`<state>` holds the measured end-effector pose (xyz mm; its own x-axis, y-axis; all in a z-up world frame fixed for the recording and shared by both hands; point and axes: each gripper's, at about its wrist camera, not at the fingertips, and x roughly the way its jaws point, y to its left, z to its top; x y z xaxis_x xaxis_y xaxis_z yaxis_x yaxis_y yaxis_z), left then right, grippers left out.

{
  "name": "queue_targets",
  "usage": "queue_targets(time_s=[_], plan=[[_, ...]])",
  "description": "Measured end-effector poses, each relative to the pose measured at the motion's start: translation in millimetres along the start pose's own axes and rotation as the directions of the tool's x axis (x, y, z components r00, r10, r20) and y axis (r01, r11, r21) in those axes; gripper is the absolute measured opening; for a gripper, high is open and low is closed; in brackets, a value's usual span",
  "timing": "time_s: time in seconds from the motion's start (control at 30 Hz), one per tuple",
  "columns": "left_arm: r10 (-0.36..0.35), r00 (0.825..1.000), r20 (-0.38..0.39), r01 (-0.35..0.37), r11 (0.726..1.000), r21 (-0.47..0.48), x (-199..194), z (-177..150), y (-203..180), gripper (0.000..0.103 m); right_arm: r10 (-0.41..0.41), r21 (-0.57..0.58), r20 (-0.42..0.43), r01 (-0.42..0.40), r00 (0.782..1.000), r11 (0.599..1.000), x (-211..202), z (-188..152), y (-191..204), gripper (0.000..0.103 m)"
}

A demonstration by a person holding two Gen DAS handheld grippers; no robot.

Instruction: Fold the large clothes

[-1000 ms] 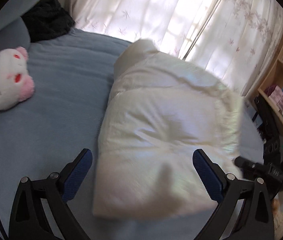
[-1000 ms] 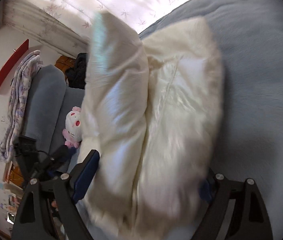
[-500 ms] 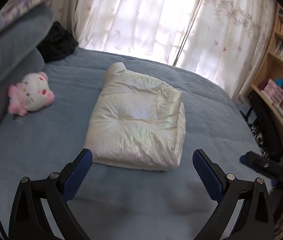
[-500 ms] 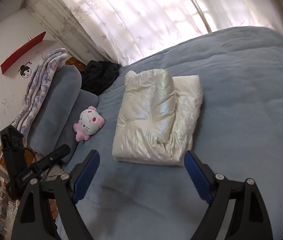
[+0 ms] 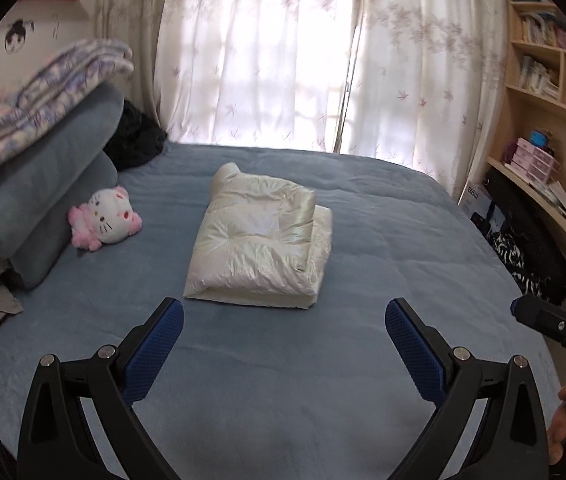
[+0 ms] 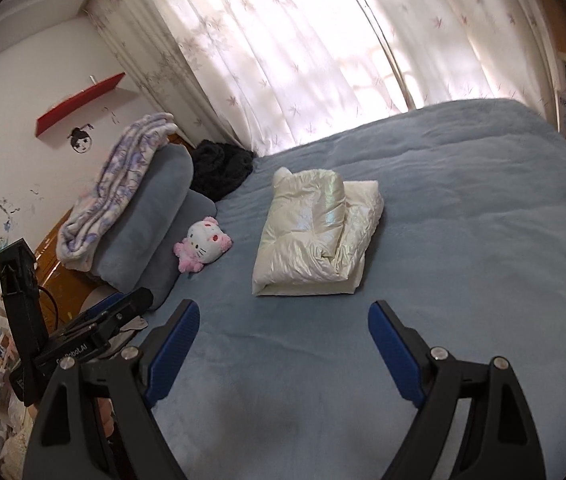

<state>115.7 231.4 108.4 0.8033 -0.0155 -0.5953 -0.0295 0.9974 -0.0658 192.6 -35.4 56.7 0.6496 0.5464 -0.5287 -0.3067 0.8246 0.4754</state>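
Observation:
A cream, shiny padded jacket (image 5: 261,240) lies folded into a thick rectangle in the middle of the blue bed (image 5: 383,240). In the right wrist view the same folded jacket (image 6: 317,236) shows its upper layer lapped over a lower one. My left gripper (image 5: 283,334) hovers well back from the jacket's near edge, open, with nothing between its blue pads (image 5: 155,344). The right gripper (image 6: 283,340) is likewise open and empty, apart from the jacket. The other gripper's body shows at the right edge of the left view and at the left of the right view.
A pink and white plush cat (image 5: 103,220) lies left of the jacket beside stacked grey pillows (image 5: 43,200) topped with a patterned blanket (image 5: 39,96). A black garment (image 5: 135,140) sits by the curtains (image 5: 283,60). Shelves (image 5: 543,120) stand right of the bed.
Both grippers have pulled back and up from the jacket, which filled the views a second ago and lies folded on the bed. Both stayed open.

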Motion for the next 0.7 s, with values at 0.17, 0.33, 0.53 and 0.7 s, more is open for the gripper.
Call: queue_targets(time_s=[0.17, 0.33, 0.53, 0.7], plan=[[0.025, 0.999, 0.026, -0.027, 0.998, 0.058, -41, -29, -32, 0.100, 0.012, -0.001, 0.011, -0.012, 1.000, 1.000, -47, -26, 4, 0.087], [0.036, 0.999, 0.032, -0.038, 0.997, 0.068, -67, -70, -58, 0.100, -0.057, -0.046, 0.037, 0.059, 0.998, 0.997, -82, -61, 1, 0.087], [0.086, 0.996, 0.024, -0.087, 0.996, 0.032, -65, -123, -83, 0.101, -0.200, -0.085, 0.032, 0.202, 0.979, 0.976, -92, -101, -9, 0.089], [0.094, 0.995, -0.039, -0.093, 0.995, 0.028, -53, -163, -107, 0.101, -0.297, -0.098, 0.062, 0.302, 0.953, 0.948, -98, -135, -22, 0.090]])
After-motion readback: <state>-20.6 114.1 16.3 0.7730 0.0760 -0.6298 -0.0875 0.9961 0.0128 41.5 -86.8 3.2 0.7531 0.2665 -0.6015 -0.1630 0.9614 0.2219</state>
